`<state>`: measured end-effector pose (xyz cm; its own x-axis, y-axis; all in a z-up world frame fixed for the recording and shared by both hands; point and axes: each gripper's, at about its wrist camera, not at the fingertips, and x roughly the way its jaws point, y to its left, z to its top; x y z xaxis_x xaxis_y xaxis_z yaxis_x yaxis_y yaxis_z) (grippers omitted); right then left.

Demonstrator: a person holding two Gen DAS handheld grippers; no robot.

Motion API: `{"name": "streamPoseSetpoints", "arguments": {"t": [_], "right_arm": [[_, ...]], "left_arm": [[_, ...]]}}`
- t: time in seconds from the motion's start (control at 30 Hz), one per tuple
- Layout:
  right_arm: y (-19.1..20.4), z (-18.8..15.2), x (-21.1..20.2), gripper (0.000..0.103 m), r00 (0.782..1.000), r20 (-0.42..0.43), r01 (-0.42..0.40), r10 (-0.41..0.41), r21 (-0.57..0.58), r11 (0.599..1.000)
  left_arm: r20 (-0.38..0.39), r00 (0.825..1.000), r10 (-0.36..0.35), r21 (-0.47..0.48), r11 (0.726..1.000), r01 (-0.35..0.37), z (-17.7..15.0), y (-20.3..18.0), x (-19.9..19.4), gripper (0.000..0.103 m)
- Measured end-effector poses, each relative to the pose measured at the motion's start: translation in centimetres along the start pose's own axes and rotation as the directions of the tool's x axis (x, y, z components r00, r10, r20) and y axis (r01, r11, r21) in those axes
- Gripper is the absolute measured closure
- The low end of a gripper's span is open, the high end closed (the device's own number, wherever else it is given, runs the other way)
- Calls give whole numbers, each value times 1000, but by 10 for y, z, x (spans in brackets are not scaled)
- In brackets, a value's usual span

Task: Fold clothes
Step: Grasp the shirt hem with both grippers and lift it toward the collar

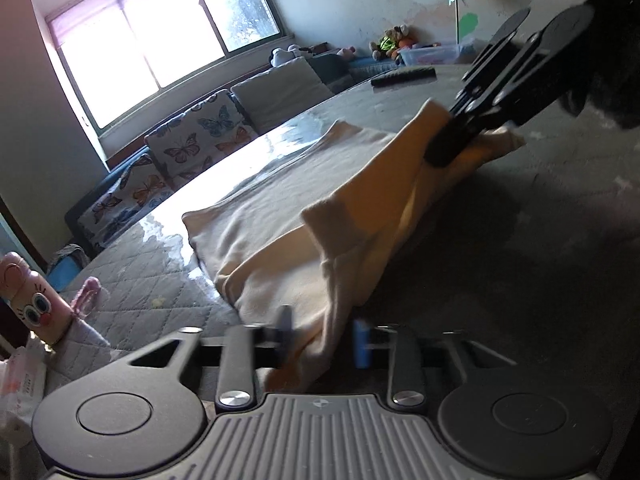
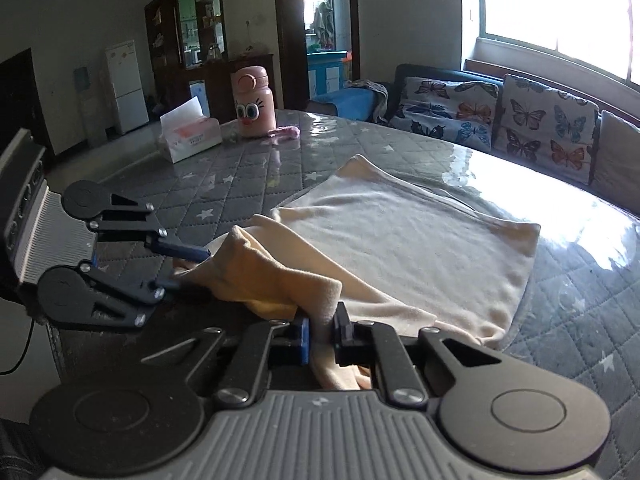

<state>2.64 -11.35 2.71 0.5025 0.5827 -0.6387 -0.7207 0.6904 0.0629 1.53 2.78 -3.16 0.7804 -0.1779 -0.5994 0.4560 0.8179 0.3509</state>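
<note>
Cream garment [image 2: 404,240] spread mostly flat on quilted grey table cover [image 2: 224,184], near edge lifted off the surface. Left gripper [image 2: 192,266] clamped on one raised corner of the near hem; right gripper [image 2: 322,334] clamped on the other, fabric pinched between its fingers. Pink cartoon-face bottle [image 2: 254,102] and tissue box [image 2: 191,136] well apart from the garment at the far end.
</note>
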Motion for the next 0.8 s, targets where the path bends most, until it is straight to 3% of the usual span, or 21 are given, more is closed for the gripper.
{"name": "streamPoseSetpoints", "arguments": {"t": [0.37, 0.63, 0.8], "right_arm": [[13, -4, -37, 94, 998, 53, -44, 45, -12, 999], [49, -15, -101, 94, 987, 29, -158, 160, -59, 986], [53, -9, -104, 94, 985, 16, -168, 169, -75, 983]], "left_arm": [[50, 998, -29, -30, 999, 30, 5, 3, -50, 95], [57, 993, -100, -73, 992, 104, -1, -10, -123, 95], [62, 995, -83, -97, 991, 89, 2, -4, -125, 95]]}}
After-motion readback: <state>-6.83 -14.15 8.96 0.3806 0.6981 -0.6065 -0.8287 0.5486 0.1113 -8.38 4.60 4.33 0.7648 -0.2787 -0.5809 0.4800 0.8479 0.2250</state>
